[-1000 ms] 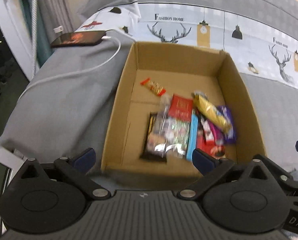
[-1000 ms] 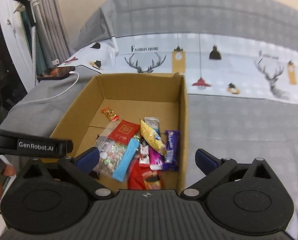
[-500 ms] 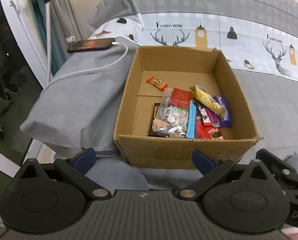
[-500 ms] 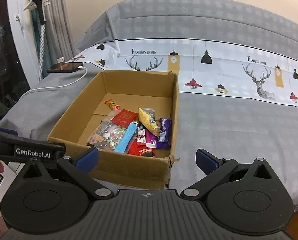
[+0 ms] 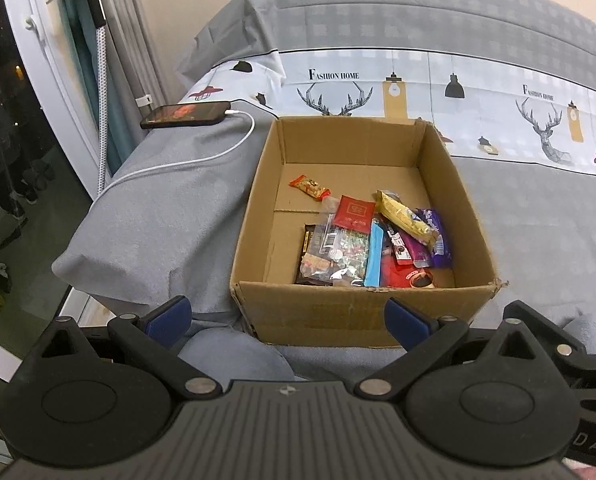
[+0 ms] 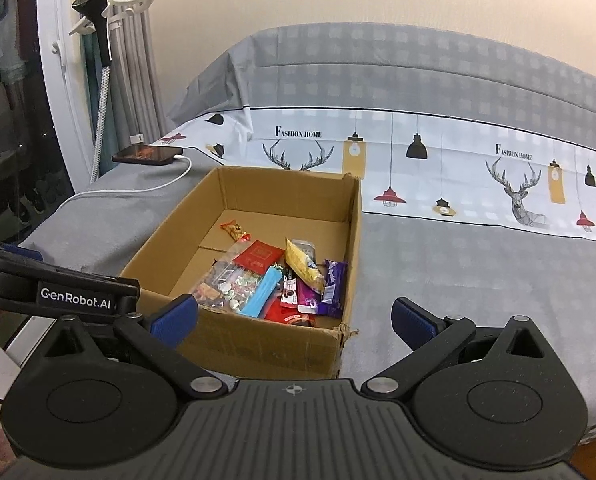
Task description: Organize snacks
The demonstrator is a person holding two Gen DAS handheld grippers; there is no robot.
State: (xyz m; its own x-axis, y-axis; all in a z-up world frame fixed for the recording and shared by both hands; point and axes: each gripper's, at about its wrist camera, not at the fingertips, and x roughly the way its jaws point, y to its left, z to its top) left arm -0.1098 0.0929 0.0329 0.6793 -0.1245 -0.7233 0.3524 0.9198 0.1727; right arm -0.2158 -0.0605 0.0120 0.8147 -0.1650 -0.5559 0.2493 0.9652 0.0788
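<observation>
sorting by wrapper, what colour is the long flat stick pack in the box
Light blue, clearest in the left wrist view.

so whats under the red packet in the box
The red packet lies on a clear bag of candies in the cardboard box. Whatever lies beneath that bag is mostly covered.

Both tongs (image 5: 286, 316) (image 6: 294, 320) wide apart, empty

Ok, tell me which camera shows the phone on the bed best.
The left wrist view. There the phone appears larger, its lit screen and the white cable plugged into its end plain to see. The right wrist view shows the same phone smaller and at a flatter angle, at the bed's far left edge.
</observation>
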